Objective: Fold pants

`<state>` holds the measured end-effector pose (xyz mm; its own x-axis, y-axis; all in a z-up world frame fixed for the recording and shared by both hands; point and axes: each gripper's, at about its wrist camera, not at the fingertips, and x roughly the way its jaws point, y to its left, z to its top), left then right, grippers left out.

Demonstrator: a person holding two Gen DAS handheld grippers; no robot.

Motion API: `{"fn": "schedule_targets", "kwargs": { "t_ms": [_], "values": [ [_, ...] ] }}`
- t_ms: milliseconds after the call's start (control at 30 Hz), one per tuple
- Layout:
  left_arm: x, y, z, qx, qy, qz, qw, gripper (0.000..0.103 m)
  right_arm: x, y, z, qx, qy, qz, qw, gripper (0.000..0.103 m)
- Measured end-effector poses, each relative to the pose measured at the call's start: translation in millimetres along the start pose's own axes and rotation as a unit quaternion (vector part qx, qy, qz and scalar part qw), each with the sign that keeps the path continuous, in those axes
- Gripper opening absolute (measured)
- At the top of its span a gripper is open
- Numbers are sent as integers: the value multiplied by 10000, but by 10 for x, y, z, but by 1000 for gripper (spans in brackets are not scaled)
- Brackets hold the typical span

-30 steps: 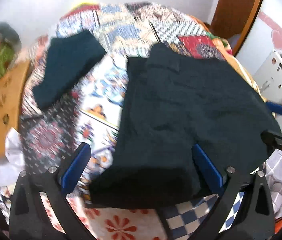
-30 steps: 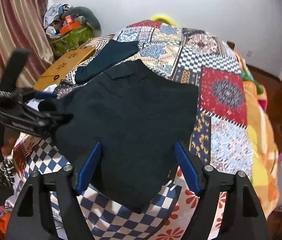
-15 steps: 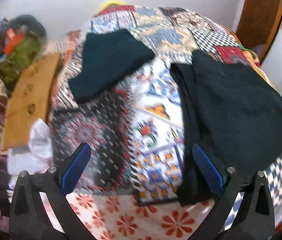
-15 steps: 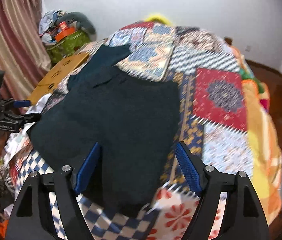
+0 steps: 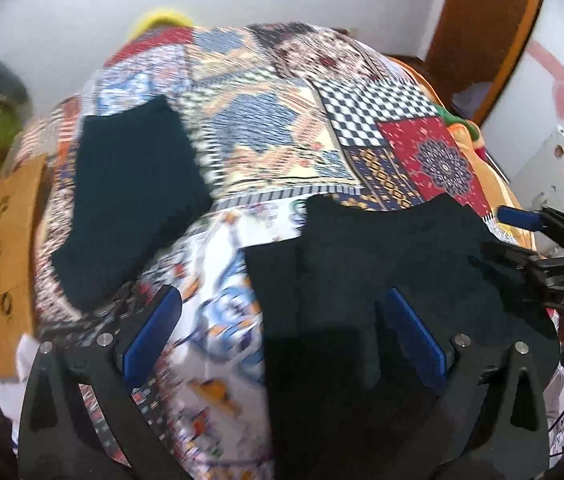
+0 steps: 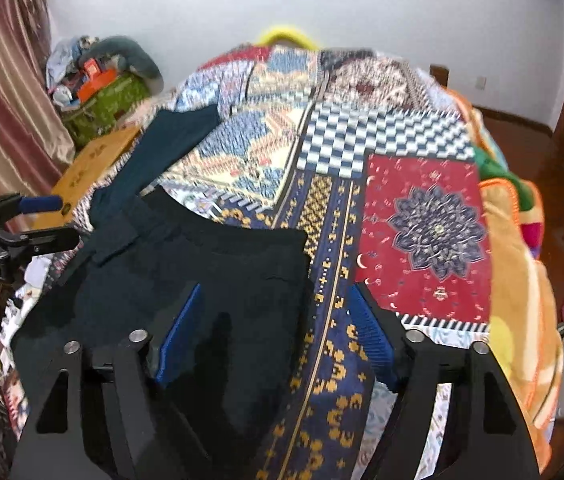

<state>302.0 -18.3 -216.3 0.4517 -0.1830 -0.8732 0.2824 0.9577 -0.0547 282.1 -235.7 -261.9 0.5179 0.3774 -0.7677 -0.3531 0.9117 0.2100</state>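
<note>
Dark pants [image 5: 382, 272] lie flat on the patchwork quilt [image 5: 282, 128] near the bed's front edge. My left gripper [image 5: 282, 336] hovers open over their left edge, one blue pad above the quilt and the other above the cloth. My right gripper [image 6: 274, 336] hangs over the right edge of the pants [image 6: 186, 280]; its jaws are closing, with the hem below them and the pads pressing on nothing. Each gripper shows in the other's view: the right gripper [image 5: 512, 234] and the left gripper [image 6: 52, 220] at the pants' outer sides.
A folded dark teal garment [image 5: 134, 200] lies at the quilt's far left, also the teal garment [image 6: 170, 140]. A brown board [image 5: 6, 248] and a green bag [image 6: 102, 100] stand left of the bed. A wooden door [image 5: 482, 40] and a white box [image 5: 550, 172] are at right.
The grippers have moved apart sideways. The left one now sits over the pants' left edge and the right one over their right edge. The pants lie as before.
</note>
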Motion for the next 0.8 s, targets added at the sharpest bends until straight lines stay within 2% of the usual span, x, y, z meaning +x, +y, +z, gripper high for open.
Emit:
{"fn": "schedule_targets", "kwargs": {
  "t_ms": [67,100,200,267,300,333,400,567,700,767,800],
  "values": [
    [131,-68,46,116,53,-13,9999,103,126,-16,19,-58,147,-73,9998,67],
    [208,-110,66,212,110,-57,9997,99,194,-13,27,-135,242,-76,9996,64],
    [363,-190,50,350,348,-295,9983,74,297,-41,42,-103,450,174,9988,48],
    [367,-215,13,378,239,-481,9978,64,292,-27,56,-126,441,296,9985,37],
    [348,-225,1,379,190,-567,9975,53,285,-6,54,-181,437,309,9984,32],
    [332,-225,-7,344,165,-641,9972,46,261,35,53,-279,373,232,9986,26],
    [272,-218,-31,203,17,-623,9979,41,219,115,57,-456,258,67,9986,15],
    [74,-203,-104,140,-369,-431,9983,35,-1,274,188,-802,-188,51,9966,11],
    [0,-113,-95,-202,-529,-297,9980,36,-76,467,302,-1174,-409,-194,9920,11],
    [72,-74,-77,-255,-424,-145,9987,41,17,486,349,-1207,-358,-274,9917,12],
    [110,-69,-78,-210,-357,-1,9991,46,93,483,363,-1185,-246,-298,9922,12]
  ]
}}
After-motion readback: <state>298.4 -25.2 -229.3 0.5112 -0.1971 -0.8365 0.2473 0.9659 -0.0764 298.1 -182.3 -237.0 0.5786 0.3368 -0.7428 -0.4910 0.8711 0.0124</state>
